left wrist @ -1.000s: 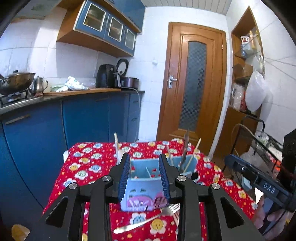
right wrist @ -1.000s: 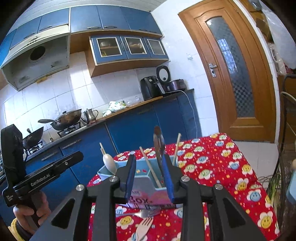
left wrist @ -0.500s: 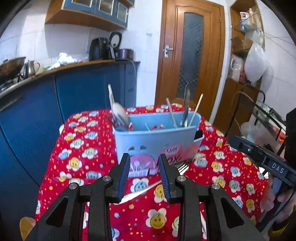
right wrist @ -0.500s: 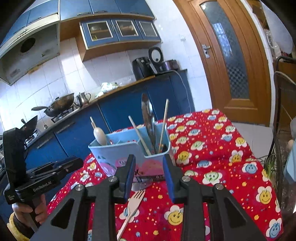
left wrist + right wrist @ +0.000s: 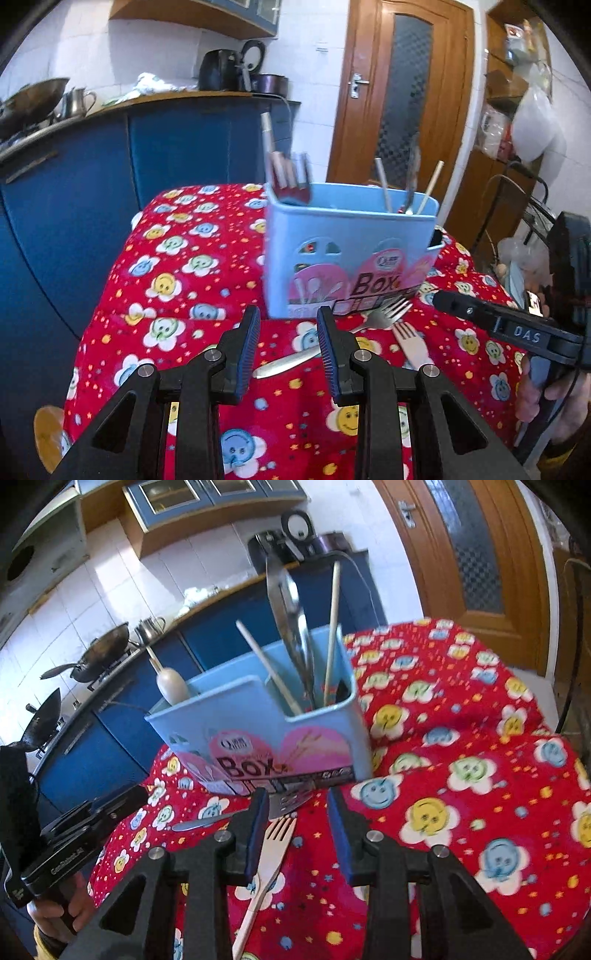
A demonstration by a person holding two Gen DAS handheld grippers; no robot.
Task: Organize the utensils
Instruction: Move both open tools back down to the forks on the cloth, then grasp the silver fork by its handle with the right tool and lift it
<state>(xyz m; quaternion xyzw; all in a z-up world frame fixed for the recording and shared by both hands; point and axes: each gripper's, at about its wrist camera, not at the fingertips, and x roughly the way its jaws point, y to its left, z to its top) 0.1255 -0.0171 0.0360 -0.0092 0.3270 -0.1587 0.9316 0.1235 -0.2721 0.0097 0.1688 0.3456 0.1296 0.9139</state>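
A light blue utensil box point(image 5: 351, 254) stands on the red flowered tablecloth point(image 5: 177, 258). Chopsticks and metal spoons point(image 5: 291, 627) stand in one compartment and a wooden spoon point(image 5: 171, 683) in another. In front of the box lie a metal fork point(image 5: 384, 317) and a wooden fork point(image 5: 412, 345). My left gripper point(image 5: 288, 332) hovers open above the metal fork's handle with nothing between its pads. My right gripper point(image 5: 297, 812) is open above the wooden fork point(image 5: 275, 842), which lies on the cloth close to its left finger. The metal fork point(image 5: 284, 805) lies just beyond.
Blue kitchen cabinets point(image 5: 74, 192) with a wok point(image 5: 99, 653) and kettle run behind the table. A wooden door point(image 5: 402, 96) and a shelf rack point(image 5: 517, 206) stand to the right. The cloth drops off at the table's left edge. A hand point(image 5: 51, 915) holds the left gripper's grip.
Both grippers have sunk toward the table and tipped downward. The box has risen in both views and looms larger. The two forks now lie just ahead of the fingertips.
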